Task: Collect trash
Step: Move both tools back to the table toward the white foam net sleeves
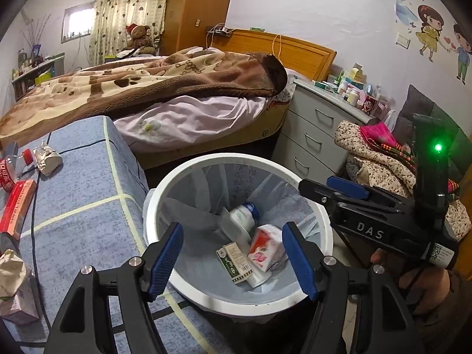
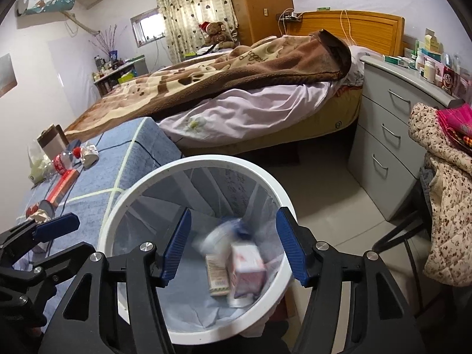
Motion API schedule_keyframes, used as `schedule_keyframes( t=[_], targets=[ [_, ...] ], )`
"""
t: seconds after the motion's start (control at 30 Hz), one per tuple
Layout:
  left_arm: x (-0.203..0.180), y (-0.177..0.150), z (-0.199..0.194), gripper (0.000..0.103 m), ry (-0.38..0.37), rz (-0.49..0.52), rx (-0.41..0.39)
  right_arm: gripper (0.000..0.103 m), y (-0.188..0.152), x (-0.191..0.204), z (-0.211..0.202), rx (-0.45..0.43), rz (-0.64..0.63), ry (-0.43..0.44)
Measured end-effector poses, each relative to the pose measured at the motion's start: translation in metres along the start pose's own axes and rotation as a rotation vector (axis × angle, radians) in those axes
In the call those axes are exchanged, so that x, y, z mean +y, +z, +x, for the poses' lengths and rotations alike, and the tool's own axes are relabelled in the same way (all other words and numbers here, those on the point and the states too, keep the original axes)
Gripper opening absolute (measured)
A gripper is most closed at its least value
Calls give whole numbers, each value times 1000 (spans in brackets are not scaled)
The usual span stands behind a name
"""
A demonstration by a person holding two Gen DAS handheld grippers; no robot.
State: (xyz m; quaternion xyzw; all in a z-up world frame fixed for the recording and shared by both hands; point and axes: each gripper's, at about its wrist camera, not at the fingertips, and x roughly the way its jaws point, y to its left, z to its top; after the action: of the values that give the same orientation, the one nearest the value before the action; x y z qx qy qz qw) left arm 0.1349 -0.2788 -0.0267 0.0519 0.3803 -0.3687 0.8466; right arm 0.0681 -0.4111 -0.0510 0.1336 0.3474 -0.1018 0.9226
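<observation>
A white waste bin (image 1: 165,194) lined with a thin plastic bag was seen from above, standing on the floor against a low surface covered by a blue cloth (image 1: 85,183), with a bed (image 1: 177,112) behind it. Both hand-held grippers were poised over the bin's mouth. The left gripper (image 1: 233,261) was held with its 2 blue-padded jaws well apart and nothing between them. The right gripper (image 2: 233,243) was likewise spread wide and empty, and below it a small pink-and-white carton (image 2: 246,268) appeared blurred, seemingly in mid-fall into the bin. Already resting at the bottom were a white bottle (image 1: 244,214), a green-and-white box (image 1: 234,261) and a red-and-white packet (image 1: 264,246). More trash was left on the blue cloth: a red box (image 1: 16,206), a cola bottle (image 2: 63,160), a crumpled wrapper (image 1: 47,157) and crumpled paper (image 1: 11,271). The collecting was judged to be partly done. Several risks were foreseen: the loose liner could be snagged by a jaw tip and dragged out; the 2 grippers, close together over the rim, could be knocked against each other; the light bin could be tipped if its rim were struck; and a black cable (image 1: 34,236) running across the cloth could be caught during the next reach.
</observation>
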Motion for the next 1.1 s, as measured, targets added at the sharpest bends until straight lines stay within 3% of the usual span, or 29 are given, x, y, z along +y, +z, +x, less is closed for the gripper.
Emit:
schedule_keyframes(
  t=[0.53,0.97,1.1],
  targets=[
    [21,-13,-48,69,63,-46,-64,61,-3,19,-17,-46,-5,24],
    [53,-46,-109,69,172,-93,-131,62,-17,64,-36,-111,-78,101],
    [71,-60,-129,69,232,-130,-147,66,-20,81,-37,-120,-109,137]
  ],
)
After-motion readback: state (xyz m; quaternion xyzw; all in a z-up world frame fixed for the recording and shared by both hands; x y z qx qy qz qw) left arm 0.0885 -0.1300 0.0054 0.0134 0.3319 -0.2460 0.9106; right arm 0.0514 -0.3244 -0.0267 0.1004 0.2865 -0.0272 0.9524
